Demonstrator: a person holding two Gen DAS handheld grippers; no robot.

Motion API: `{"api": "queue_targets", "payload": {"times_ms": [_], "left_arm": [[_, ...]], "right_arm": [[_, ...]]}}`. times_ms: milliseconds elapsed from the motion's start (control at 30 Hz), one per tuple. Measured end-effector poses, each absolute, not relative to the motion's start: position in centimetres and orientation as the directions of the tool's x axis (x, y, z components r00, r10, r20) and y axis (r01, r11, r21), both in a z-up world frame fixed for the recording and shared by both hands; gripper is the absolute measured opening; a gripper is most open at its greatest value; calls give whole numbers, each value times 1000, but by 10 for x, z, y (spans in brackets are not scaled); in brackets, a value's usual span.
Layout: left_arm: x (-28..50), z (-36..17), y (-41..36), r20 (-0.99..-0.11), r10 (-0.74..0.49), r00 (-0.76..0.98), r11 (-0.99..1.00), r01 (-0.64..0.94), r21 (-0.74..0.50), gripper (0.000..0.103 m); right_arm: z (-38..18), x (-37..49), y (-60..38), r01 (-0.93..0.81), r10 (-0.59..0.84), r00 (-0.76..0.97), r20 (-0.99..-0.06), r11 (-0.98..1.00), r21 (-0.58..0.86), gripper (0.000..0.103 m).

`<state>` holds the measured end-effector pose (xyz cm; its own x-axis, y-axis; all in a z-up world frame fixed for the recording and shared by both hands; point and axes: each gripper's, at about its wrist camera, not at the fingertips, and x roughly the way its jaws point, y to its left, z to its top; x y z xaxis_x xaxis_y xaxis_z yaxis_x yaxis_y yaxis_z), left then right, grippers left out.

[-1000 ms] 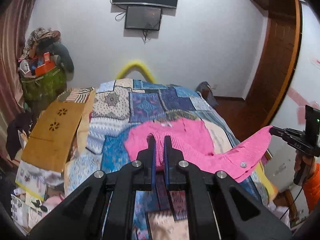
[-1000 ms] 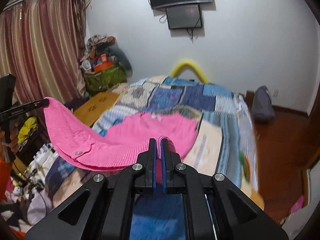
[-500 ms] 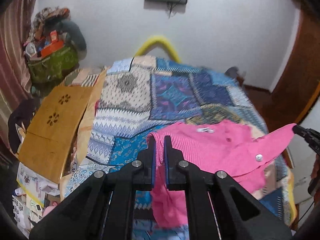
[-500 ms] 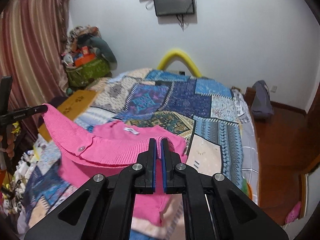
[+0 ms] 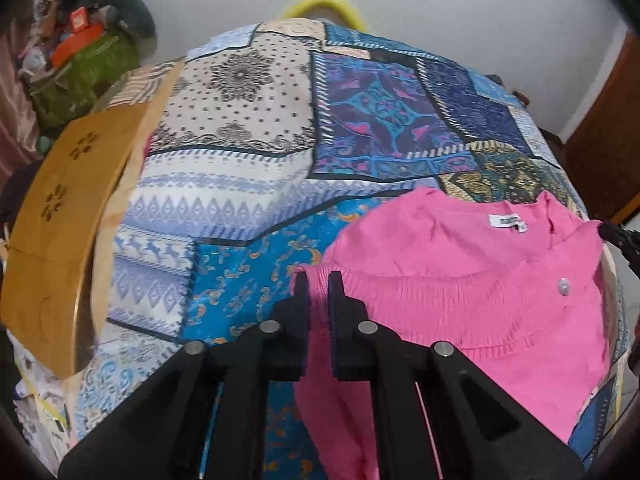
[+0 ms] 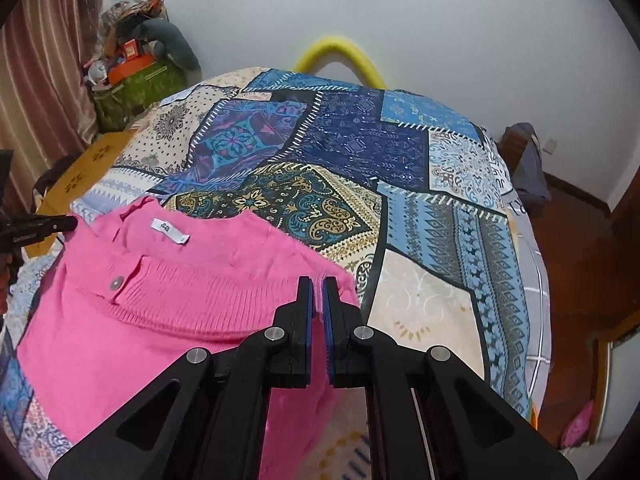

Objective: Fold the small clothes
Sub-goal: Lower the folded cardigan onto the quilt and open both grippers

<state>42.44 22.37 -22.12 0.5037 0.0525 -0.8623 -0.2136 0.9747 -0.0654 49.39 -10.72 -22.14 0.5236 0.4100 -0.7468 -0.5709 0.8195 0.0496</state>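
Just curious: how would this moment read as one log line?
left gripper: shut on sweater | right gripper: shut on sweater | sweater: over bed

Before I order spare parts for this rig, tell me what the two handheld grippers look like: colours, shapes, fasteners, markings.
Both are matte black plastic. The left gripper and right gripper each have two flat parallel fingers lined with blue pads, carried on angular linkage arms with triangular cut-outs and round silver pivot pins. Seen from the right wrist, the left gripper's side bears small white lettering, too small to read.

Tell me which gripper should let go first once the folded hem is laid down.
Either, probably: the left gripper and right gripper each pinch a corner of the pink sweater's ribbed hem alike.
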Motion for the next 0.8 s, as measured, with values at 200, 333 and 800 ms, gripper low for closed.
{"api": "queue_targets", "payload": {"times_ms": [200, 333, 800], "left_arm": [[413, -192, 213, -827, 60, 558, 983, -178, -49, 40], [401, -182, 193, -832, 26, 554, 993, -108, -41, 52], [414, -224, 128, -880, 17, 474, 996, 67, 56, 66]], "right_arm": [[-202, 483, -109, -610, 449, 519, -727, 790, 53, 22], [-194, 463, -104, -663, 493, 485, -722, 745, 64, 30], [-254, 455, -75, -743, 475, 248, -844, 652, 149, 30]]}}
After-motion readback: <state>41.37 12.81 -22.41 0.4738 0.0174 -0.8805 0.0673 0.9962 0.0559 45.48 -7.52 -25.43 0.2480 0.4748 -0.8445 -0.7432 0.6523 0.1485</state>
